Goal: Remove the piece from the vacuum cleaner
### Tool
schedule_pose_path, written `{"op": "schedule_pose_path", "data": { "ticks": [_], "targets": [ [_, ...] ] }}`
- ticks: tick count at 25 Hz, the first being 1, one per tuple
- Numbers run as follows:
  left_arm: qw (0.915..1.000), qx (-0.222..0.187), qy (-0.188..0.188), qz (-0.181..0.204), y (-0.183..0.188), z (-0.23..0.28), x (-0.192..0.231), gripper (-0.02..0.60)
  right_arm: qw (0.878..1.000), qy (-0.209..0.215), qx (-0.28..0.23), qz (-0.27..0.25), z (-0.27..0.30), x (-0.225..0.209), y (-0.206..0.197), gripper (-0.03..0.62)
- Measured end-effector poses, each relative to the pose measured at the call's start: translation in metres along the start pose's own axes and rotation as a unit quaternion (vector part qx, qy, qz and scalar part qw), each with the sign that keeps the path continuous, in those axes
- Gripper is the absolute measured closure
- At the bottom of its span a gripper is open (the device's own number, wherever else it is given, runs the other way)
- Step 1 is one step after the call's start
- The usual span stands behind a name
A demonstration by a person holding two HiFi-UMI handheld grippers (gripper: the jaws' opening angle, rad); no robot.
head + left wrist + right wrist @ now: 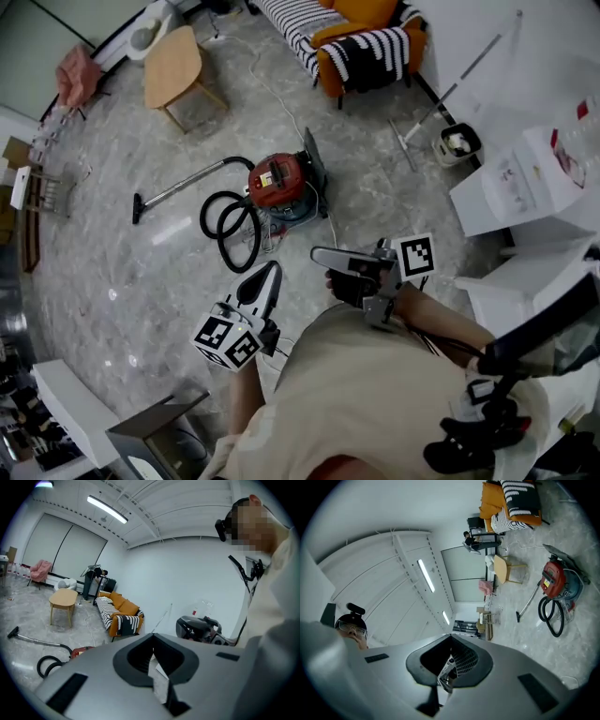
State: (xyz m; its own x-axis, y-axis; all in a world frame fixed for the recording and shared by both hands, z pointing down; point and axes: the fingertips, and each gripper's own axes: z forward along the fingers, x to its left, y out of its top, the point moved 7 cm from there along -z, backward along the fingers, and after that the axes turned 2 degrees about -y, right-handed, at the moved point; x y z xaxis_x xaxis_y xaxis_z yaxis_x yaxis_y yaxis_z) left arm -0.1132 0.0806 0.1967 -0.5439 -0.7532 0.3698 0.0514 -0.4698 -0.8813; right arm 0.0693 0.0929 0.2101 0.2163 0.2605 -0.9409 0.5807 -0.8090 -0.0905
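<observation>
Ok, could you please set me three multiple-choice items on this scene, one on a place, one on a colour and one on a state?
1. Where does the vacuum cleaner stand?
A. on the sofa
B. on the floor
C. on the wooden table

2. What colour is its body?
A. red
B. green
C. white

3. How does the right gripper stand?
A. fingers shut on the hose
B. fingers wide apart
C. fingers shut, holding nothing

Answers:
1. B, since the head view shows it on the marble floor, apart from the furniture.
2. A, since its casing is plainly red.
3. C, since the right gripper view shows the fingers meeting with nothing between them.
</observation>
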Motion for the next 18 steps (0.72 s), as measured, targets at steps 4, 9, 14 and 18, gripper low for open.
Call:
{"op": "schedule_pose_path", "data": {
  "ticks": [4,9,14,18],
  "targets": [
    [0.9998,0.010,0.014,0.011,0.013,0.034,-0.001,0.577,1.000,0.001,-0.013,0.008,-0.021,-0.005,0.038,0.592],
    [0.9987,0.020,0.044,0.012,0.012,0.046,0.002,0.577,1.000,-0.002,0.002,-0.001,-0.028,-0.016,0.063,0.592],
    [0.9964,0.040,0.075,0.009,0.002,0.039,0.022,0.577,1.000,-0.013,0.025,-0.011,-0.012,-0.023,0.064,0.592],
    [0.9941,0.066,0.076,0.040,0.001,0.042,0.047,0.577,0.998,-0.048,0.014,-0.026,0.002,-0.033,0.072,0.592]
  ]
}}
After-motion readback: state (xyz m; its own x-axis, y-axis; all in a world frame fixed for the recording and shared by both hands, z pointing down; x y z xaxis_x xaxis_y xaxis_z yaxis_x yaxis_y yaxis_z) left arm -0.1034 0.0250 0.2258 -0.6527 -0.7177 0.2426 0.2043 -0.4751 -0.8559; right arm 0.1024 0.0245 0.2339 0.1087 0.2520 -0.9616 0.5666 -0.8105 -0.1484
